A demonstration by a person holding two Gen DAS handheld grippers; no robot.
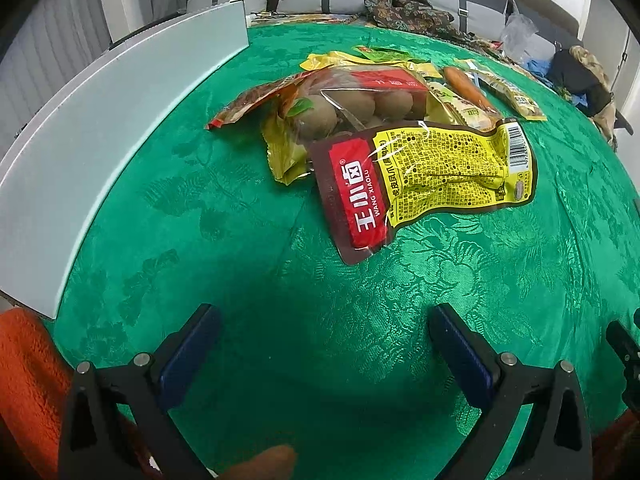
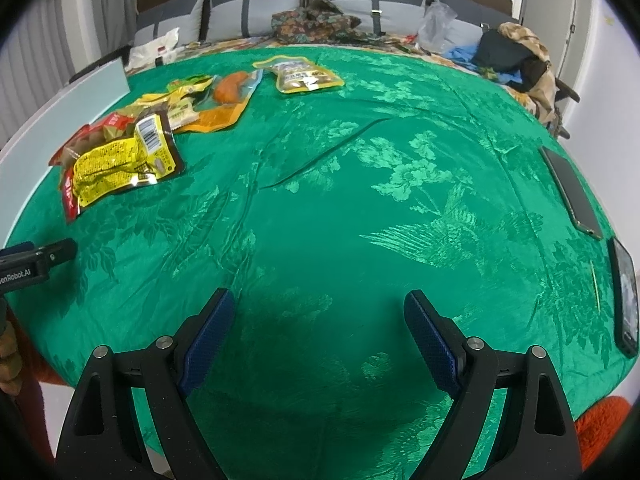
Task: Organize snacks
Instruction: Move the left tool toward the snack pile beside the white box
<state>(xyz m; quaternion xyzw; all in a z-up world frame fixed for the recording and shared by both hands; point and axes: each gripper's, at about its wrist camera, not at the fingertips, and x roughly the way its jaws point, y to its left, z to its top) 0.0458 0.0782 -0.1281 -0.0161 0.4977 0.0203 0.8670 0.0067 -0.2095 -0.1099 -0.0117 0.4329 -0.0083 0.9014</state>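
A yellow and red snack pack lies on the green tablecloth, on top of a pile with a clear pack of brown balls and an orange sausage pack. My left gripper is open and empty, just short of the yellow pack. In the right wrist view the same pile lies far left, with the orange pack and a separate yellow pouch farther back. My right gripper is open and empty over bare cloth. The left gripper's side shows at the left edge.
A white board stands along the table's left edge. Two dark phones lie at the right edge. A bed with pillows, patterned cloth and bags is behind the table.
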